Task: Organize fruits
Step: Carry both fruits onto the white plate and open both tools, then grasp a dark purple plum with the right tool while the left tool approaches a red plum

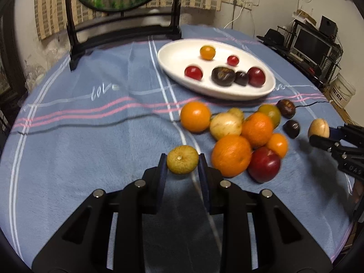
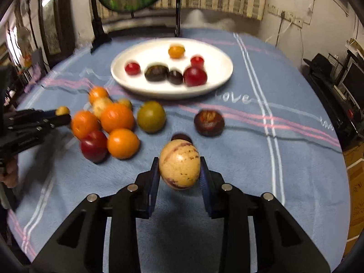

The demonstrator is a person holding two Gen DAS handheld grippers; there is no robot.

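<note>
My left gripper (image 1: pixel 182 159) is shut on a small yellow-green citrus (image 1: pixel 182 159), held just above the blue cloth. My right gripper (image 2: pixel 179 167) is shut on a cream, purple-streaked oval fruit (image 2: pixel 179 165); the same gripper (image 1: pixel 318 134) enters the left wrist view from the right edge with that fruit (image 1: pixel 318 127). A pile of oranges (image 1: pixel 231 155), a red plum (image 1: pixel 264 164) and pale fruits (image 1: pixel 225 126) lies between the two grippers. The white oval plate (image 1: pixel 173 56) beyond holds several small red, dark and orange fruits.
A dark mangosteen (image 2: pixel 208 122) and a green-brown round fruit (image 2: pixel 151 116) lie loose on the cloth (image 2: pixel 295 159) before the plate (image 2: pixel 216 54). A black-framed stand (image 1: pixel 72 45) with a painted oval panel stands at the table's far edge. A hand (image 2: pixel 10 173) grips the left tool.
</note>
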